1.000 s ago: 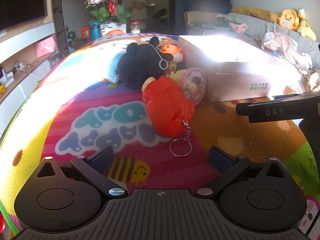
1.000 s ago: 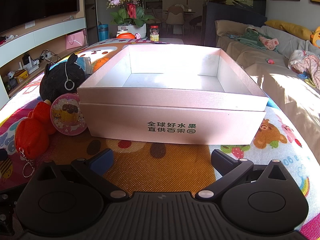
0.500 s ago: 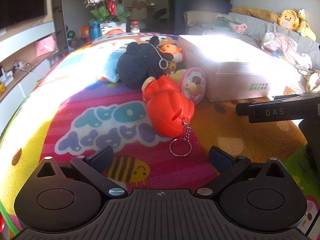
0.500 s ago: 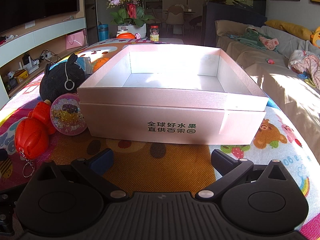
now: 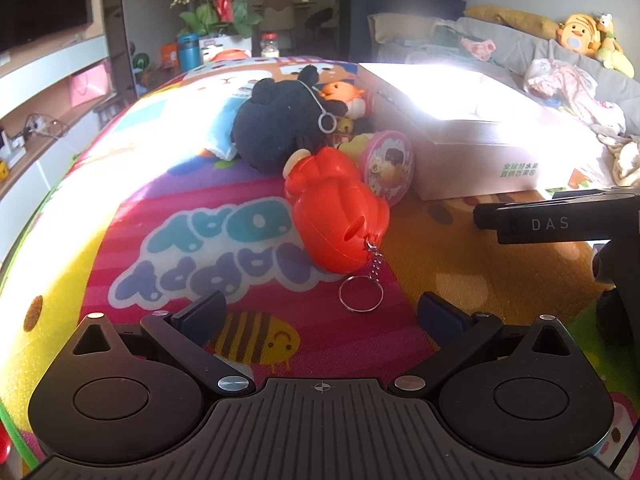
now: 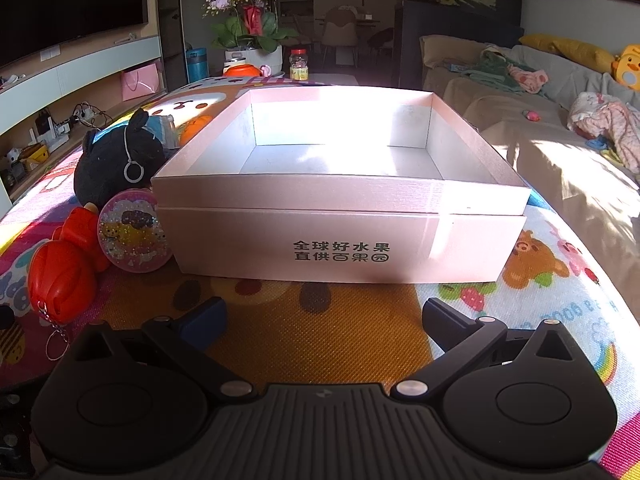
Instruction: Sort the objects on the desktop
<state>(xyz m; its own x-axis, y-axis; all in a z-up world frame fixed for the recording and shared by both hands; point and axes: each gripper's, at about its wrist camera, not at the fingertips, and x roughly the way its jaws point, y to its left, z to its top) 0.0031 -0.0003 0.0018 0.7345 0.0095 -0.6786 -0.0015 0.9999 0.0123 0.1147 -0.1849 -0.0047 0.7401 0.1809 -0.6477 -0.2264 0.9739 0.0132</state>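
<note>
The pink box (image 6: 340, 240) looks empty, though glare hides part of it. The red toy (image 5: 340, 220), round tin (image 5: 386, 166) and black plush (image 5: 280, 132) lie beside it. Both the left gripper (image 5: 320, 316) and right gripper (image 6: 324, 314) are wide open, holding nothing.

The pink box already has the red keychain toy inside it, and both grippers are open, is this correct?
Not quite. The right wrist view shows the pink box empty; the red keychain toy lies on the mat beside it, ahead of the left gripper. Both the left gripper and the right gripper are open.
</note>
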